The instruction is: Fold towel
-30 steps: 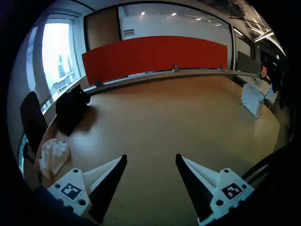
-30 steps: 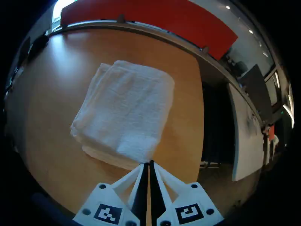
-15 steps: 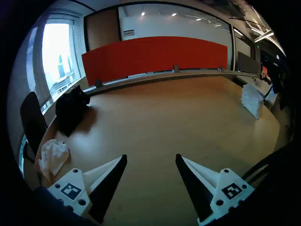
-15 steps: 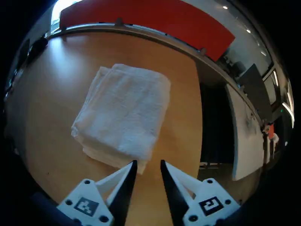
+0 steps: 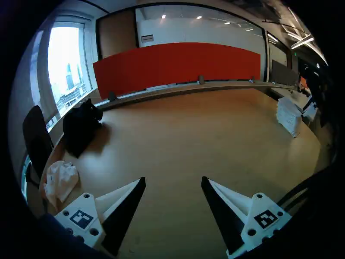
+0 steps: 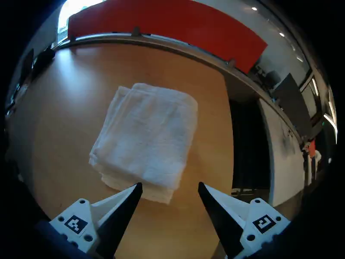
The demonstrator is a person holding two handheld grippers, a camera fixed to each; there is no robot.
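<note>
Though left tongs (image 5: 172, 178) and right tongs (image 6: 170, 184) agape, towel (image 6: 146, 138) with long axis seemingly toward red divider (image 6: 172, 21).

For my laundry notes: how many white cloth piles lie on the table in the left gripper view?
2. A folded stack at the table's right edge; a crumpled cloth at its near left corner. More may be hidden.
</note>
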